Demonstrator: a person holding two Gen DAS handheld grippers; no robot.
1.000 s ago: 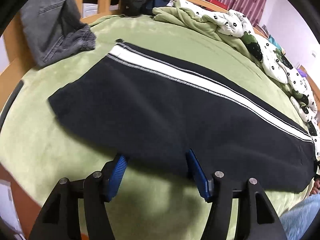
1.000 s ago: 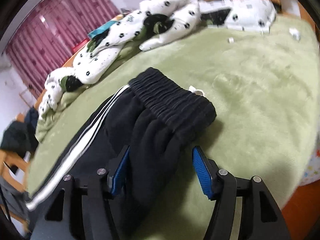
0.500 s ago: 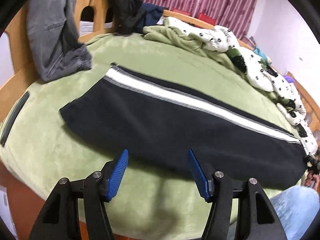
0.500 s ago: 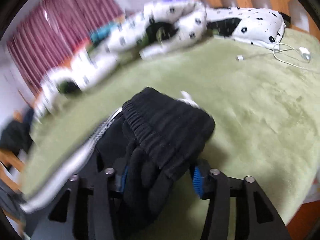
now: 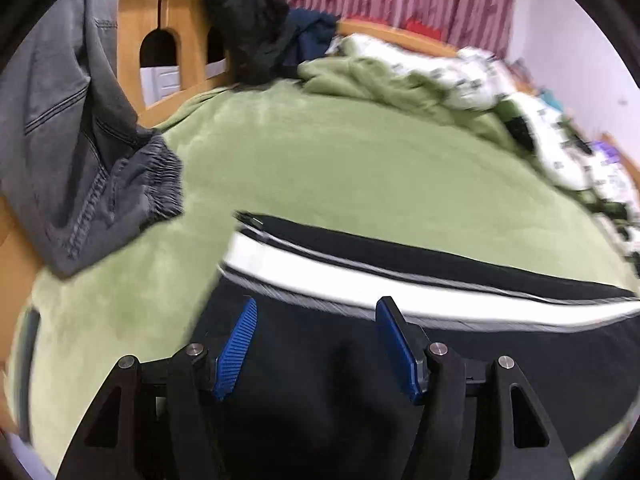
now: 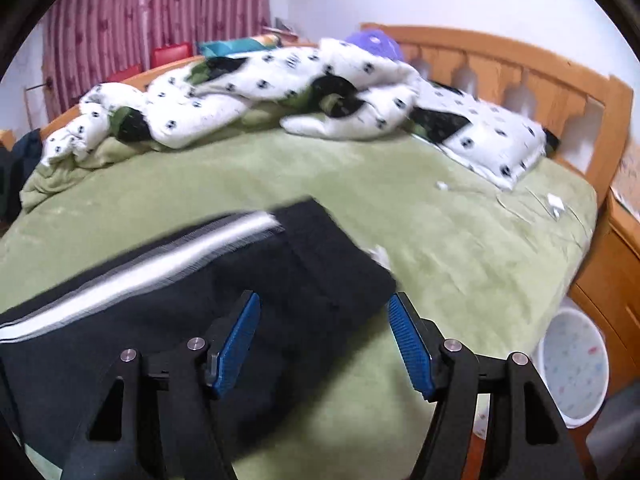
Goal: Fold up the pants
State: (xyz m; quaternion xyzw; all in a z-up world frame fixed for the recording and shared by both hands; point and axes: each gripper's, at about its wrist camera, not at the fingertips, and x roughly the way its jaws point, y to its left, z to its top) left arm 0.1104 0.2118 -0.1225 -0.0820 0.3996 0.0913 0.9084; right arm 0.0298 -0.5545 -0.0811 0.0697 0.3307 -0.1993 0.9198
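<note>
Left gripper [image 5: 316, 344] and right gripper [image 6: 324, 340] — jaws apart, just reopened on the right; nothing grasped, pants [image 6: 280, 280] beneath

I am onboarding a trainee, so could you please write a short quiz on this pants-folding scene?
1. True or false: the pants lie on a green blanket.
2. What colour is the pants' side stripe?
3. Which hangs over the wooden frame in the left view? A) grey garment B) towel C) pillow

Key: 1 true; 2 white; 3 A, the grey garment.
</note>
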